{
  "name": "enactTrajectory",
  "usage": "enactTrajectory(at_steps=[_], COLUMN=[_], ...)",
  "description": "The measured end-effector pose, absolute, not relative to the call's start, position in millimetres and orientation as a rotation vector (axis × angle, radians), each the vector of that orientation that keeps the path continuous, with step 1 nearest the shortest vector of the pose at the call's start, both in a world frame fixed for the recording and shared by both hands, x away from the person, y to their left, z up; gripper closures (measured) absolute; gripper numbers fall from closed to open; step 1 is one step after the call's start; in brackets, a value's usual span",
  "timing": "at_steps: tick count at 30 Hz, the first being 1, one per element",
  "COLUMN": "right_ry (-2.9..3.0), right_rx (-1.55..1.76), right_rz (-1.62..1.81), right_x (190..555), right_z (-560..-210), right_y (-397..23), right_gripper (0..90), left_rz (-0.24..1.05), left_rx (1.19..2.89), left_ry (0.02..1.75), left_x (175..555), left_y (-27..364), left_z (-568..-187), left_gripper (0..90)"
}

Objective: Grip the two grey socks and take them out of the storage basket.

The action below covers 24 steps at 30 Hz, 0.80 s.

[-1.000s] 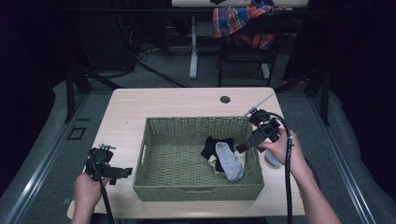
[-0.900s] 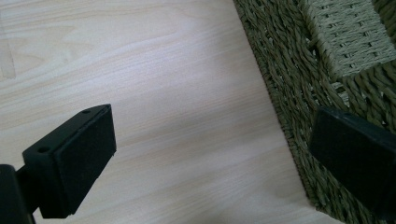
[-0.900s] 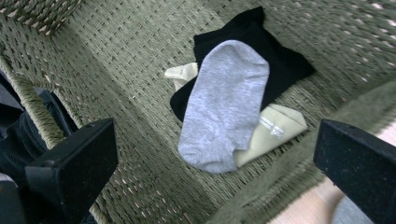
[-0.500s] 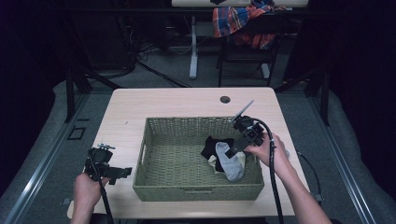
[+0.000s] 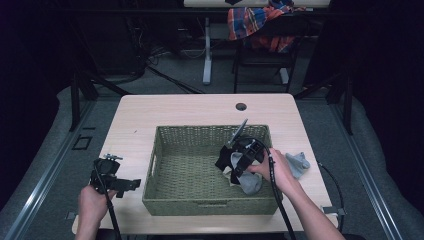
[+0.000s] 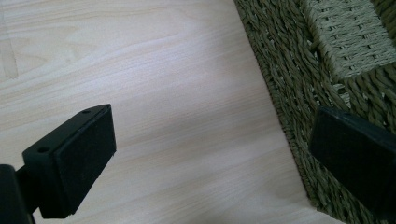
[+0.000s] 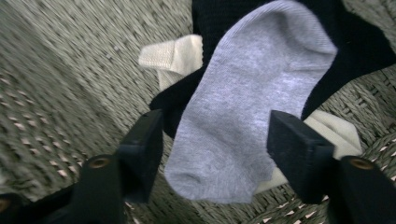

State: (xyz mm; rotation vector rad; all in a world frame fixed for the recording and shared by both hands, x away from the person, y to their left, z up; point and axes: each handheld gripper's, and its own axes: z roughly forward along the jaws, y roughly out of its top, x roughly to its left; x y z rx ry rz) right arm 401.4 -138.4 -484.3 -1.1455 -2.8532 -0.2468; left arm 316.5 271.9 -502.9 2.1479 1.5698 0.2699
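A grey sock (image 7: 252,107) lies on top of a black garment (image 7: 355,42) and a cream sock (image 7: 180,58) in the right part of a green woven basket (image 5: 165,197) that sits in the middle of the pale wooden bench (image 5: 175,110). The right tongs (image 7: 215,144) hang just over this sock inside the basket, their jaws apart on either side of its toe end, not clamped on it. In the high view the right hand (image 5: 277,172) reaches over the basket's right rim. A second grey sock (image 5: 298,164) lies on the bench just outside that rim. The left tongs (image 6: 210,158), held by the left hand (image 5: 92,202), stand wide apart over bare bench beside the basket's left wall. A plaid cloth (image 5: 255,22) drapes a chair beyond the bench.
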Motion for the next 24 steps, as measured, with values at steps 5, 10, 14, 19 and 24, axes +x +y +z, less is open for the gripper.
enactTrajectory(at_steps=[5, 10, 14, 19, 24], right_ry=[-2.895, -2.931, -2.947, -2.944, -2.923], right_rx=[-1.128, -1.075, -1.061, -1.077, -1.09], right_rz=[-0.193, -0.162, -0.121, -0.141, -0.18], right_x=[404, 402, 401, 402, 403], right_z=[-494, -505, -508, -505, -499], right_y=[-131, -122, -120, -127, -134], right_gripper=[43.3, 52.0, 65.6, 84.4, 85.6], left_rz=[0.271, 0.277, 0.276, 0.275, 0.276], left_rx=[2.147, 2.148, 2.149, 2.15, 2.149], left_ry=[1.571, 1.573, 1.573, 1.573, 1.573], left_x=[316, 316, 316, 316, 316], left_y=[272, 273, 273, 272, 272], left_z=[-503, -503, -503, -503, -503], left_gripper=[1.0, 0.9, 0.9, 0.9, 0.9])
